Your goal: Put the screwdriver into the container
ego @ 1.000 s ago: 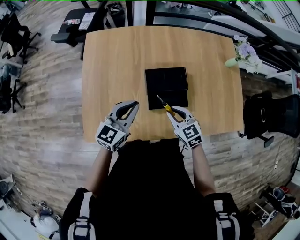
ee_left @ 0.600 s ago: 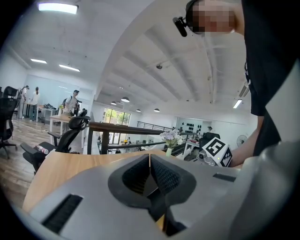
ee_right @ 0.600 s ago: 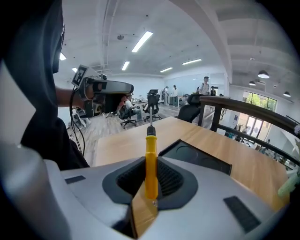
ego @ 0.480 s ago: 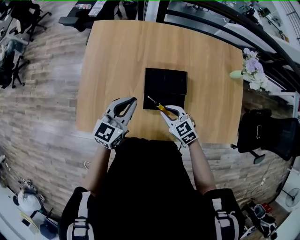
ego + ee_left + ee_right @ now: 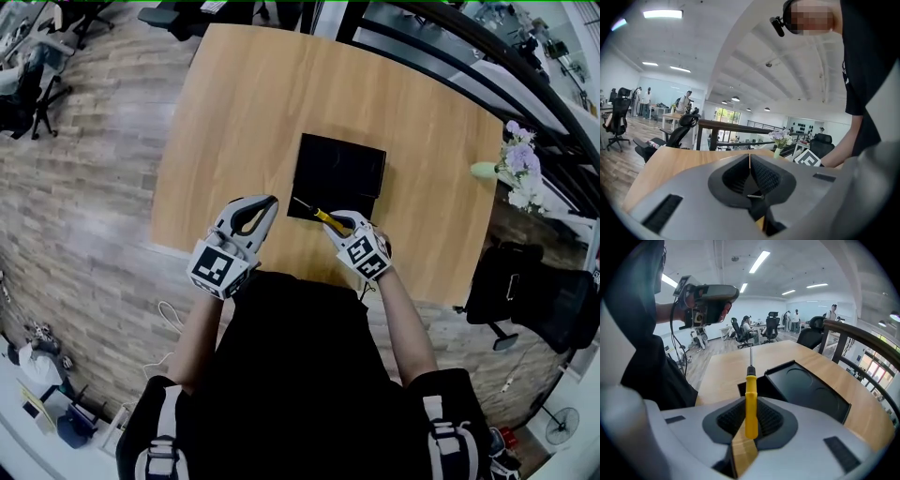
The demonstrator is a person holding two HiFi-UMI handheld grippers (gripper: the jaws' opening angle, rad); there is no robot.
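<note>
Clamping the yellow handle, right gripper (image 5: 339,218) carries the screwdriver (image 5: 751,397), which looks light, stiff and smooth-handled, near the container (image 5: 343,165); left gripper (image 5: 265,202) has its jaws together, empty.

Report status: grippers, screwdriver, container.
Right gripper shut on screwdriver, by its yellow handle. Left gripper shut, empty. Screwdriver tip at container's near edge, not in yet. Nothing in the way.

right gripper (image 5: 342,221) shifted left, screwdriver (image 5: 317,213) tip nearer container (image 5: 342,169) corner
</note>
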